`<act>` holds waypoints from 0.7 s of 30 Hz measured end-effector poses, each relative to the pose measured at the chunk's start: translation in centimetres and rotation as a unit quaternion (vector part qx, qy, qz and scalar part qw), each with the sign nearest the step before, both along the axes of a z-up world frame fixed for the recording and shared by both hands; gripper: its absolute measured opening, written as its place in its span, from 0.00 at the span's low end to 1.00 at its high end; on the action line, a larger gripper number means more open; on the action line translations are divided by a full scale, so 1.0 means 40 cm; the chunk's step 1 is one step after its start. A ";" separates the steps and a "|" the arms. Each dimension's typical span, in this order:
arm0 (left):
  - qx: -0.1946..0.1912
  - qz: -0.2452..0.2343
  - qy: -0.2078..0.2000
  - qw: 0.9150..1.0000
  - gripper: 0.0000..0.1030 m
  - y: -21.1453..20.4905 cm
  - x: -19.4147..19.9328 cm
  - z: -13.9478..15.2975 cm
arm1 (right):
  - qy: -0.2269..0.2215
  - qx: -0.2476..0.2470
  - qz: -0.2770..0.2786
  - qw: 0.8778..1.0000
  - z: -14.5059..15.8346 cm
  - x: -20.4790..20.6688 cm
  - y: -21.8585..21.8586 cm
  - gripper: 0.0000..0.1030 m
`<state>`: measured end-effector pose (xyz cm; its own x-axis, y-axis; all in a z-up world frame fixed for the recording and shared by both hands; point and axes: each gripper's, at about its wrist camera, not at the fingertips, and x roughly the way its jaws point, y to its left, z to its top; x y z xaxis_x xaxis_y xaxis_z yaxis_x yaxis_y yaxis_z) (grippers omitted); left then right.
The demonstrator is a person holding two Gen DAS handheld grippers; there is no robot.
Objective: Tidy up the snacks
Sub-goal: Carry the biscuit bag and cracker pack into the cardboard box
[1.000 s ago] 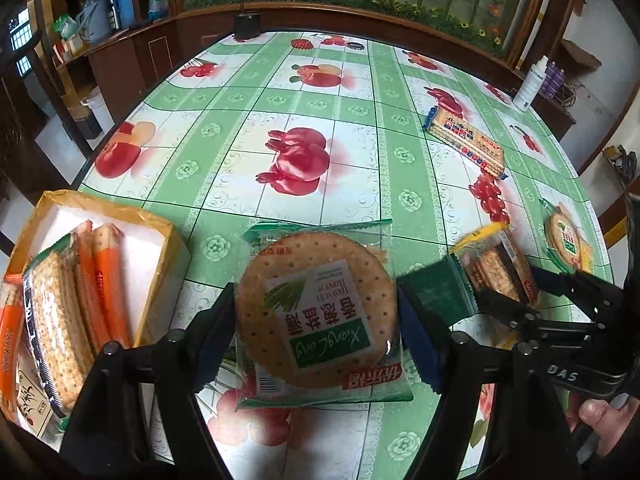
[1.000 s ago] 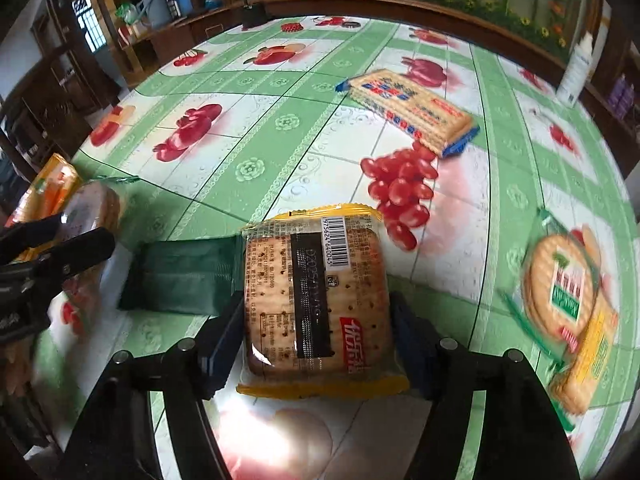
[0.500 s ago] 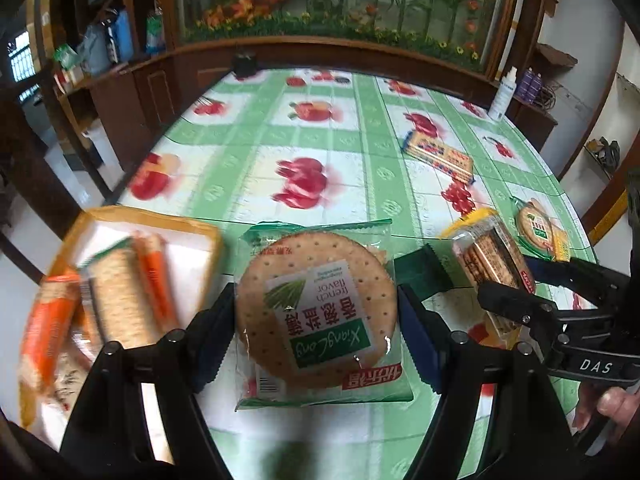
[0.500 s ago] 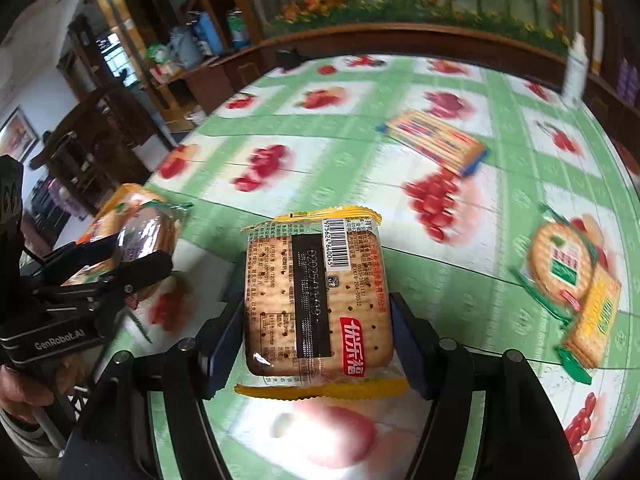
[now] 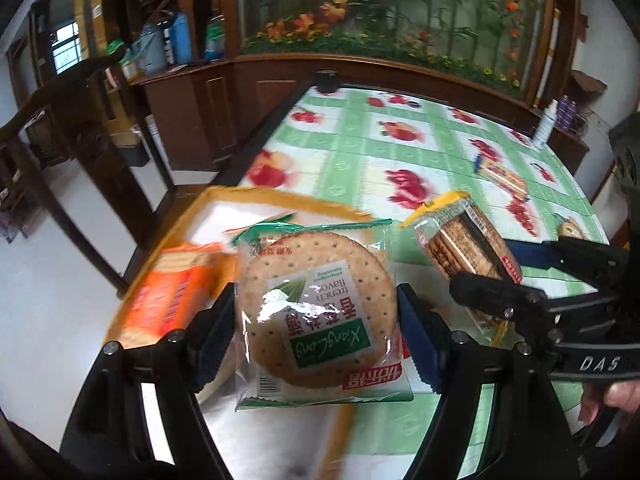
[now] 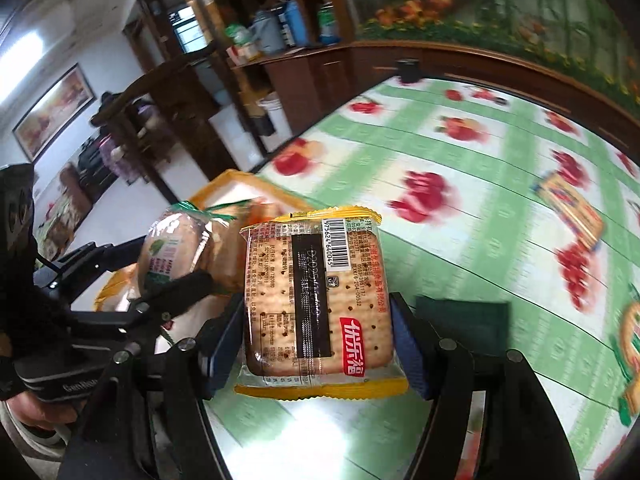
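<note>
The left hand-held gripper [image 5: 316,320] is clamped on a round cracker pack [image 5: 316,308] with a green label, its blue pads pressing the pack's two sides, and holds it in the air above the near left corner of the worktop [image 5: 400,152], partly over the yellow-rimmed box [image 5: 280,200]. The right hand-held gripper [image 6: 318,320] is closed on a square cracker pack [image 6: 316,296] with a yellow-edged wrapper and a barcode, also lifted clear of the worktop and just to the right of the round pack. The box already holds some orange-wrapped packs [image 5: 172,288], though blur hides how many and how they lie. So the job looks partly done: a few snacks are in the box, two more are in transit toward it, and neither has been set down yet. Still out on the green fruit-print cloth are a long blue-and-orange biscuit pack [image 6: 572,208] toward the far right and one or more round packs [image 6: 630,344] at the right edge; a dark green flat thing [image 6: 464,324] lies near the right gripper, and what it is cannot be told. Judging by this, the two held packs need placing, then the remaining ones need fetching.
</note>
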<state>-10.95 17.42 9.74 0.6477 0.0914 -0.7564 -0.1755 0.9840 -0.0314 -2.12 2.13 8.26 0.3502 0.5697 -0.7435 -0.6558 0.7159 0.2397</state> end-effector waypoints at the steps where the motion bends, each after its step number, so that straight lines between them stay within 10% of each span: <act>1: -0.002 0.004 0.001 1.000 0.75 0.015 -0.010 -0.002 | 0.000 -0.002 0.005 1.000 0.000 -0.001 0.016 0.67; 21: -0.011 0.042 0.028 0.999 0.75 0.191 -0.188 -0.077 | -0.026 -0.078 0.091 0.993 -0.017 -0.032 0.328 0.67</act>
